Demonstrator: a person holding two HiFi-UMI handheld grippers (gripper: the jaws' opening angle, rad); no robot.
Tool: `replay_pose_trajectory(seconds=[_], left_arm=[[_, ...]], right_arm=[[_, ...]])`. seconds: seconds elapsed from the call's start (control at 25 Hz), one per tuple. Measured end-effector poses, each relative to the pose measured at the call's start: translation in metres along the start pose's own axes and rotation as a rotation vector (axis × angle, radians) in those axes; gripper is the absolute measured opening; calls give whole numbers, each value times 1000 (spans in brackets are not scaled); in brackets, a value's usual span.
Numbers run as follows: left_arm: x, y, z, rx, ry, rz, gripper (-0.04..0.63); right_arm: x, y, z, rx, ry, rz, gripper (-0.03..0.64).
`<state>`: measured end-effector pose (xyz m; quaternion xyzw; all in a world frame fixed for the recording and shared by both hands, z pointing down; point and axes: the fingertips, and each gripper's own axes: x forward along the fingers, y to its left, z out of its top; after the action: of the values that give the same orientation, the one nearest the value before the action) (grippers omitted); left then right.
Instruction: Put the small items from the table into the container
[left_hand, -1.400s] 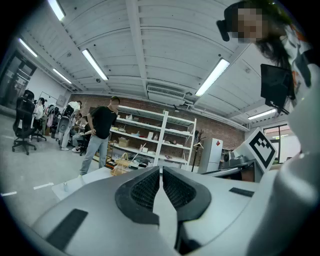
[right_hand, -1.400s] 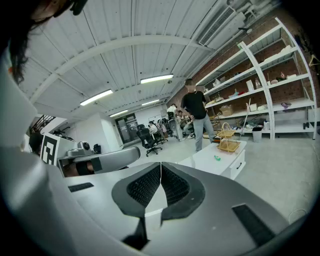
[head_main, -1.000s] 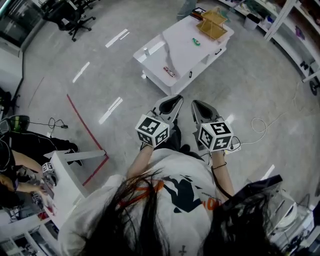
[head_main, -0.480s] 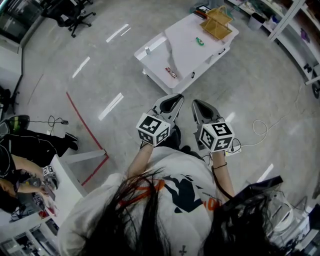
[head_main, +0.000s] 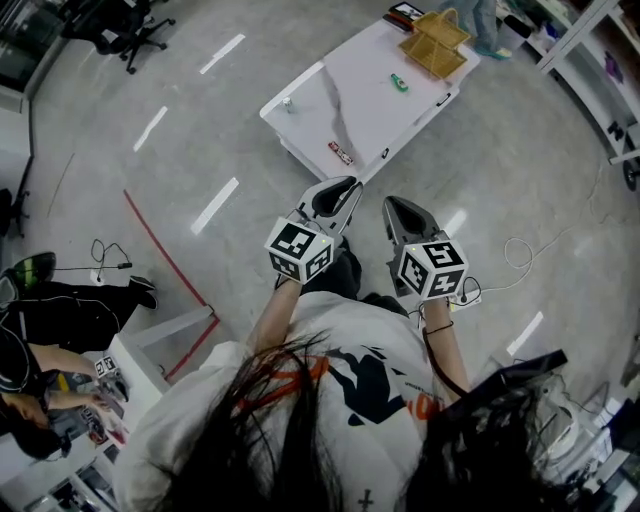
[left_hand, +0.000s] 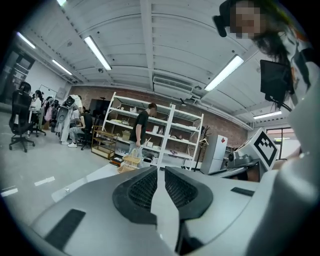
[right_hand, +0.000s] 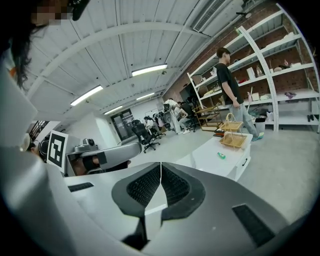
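Both drawn shut and empty, the left gripper (head_main: 351, 185) and right gripper (head_main: 393, 204) point toward the table (head_main: 330, 85) well ahead, its near-edge flat item (head_main: 340, 153) nearer the left one, the wicker container (head_main: 437, 45) at the far corner.
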<state>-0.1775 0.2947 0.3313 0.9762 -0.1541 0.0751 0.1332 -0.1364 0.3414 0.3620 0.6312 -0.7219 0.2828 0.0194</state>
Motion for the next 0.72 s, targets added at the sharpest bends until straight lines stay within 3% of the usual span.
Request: replay_pose_trajectory(seconds=[0.48, 0.72], left_arm=[[-1, 116, -13, -93, 27, 53, 40], [-6, 151, -24, -149, 37, 102, 40]], right_arm=[[104, -2, -1, 20, 95, 4, 17], [135, -5, 2, 16, 141, 12, 17]])
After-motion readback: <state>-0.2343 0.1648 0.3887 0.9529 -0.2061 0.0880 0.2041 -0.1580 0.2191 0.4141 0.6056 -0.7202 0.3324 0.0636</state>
